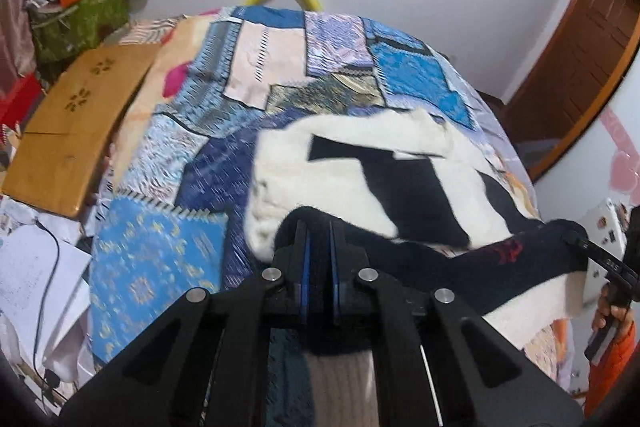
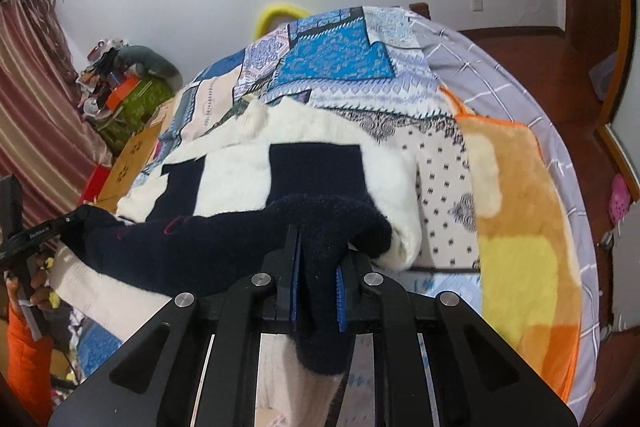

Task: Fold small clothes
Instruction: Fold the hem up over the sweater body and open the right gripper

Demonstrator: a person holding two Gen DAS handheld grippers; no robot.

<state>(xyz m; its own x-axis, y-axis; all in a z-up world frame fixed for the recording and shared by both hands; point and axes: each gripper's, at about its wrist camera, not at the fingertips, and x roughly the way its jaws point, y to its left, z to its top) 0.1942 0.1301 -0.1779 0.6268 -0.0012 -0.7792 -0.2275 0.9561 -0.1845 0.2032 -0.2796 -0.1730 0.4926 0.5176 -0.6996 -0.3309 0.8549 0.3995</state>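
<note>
A small white and navy knitted sweater (image 1: 360,163) lies on the patchwork bedspread (image 1: 200,147); it also shows in the right wrist view (image 2: 248,167). My left gripper (image 1: 320,227) is shut on the navy hem at one end. My right gripper (image 2: 320,239) is shut on the same navy hem (image 2: 224,239) at the other end. The hem is stretched between the two and lifted over the white body. Each gripper shows at the edge of the other's view: the right gripper (image 1: 576,239) and the left gripper (image 2: 76,217).
An orange and yellow plush blanket (image 2: 520,211) lies on the bed right of the sweater. A wooden board (image 1: 76,131), papers and a cable sit left of the bed. A cluttered green box (image 1: 80,15) stands by the wall. A wooden door (image 1: 580,59) is to the right.
</note>
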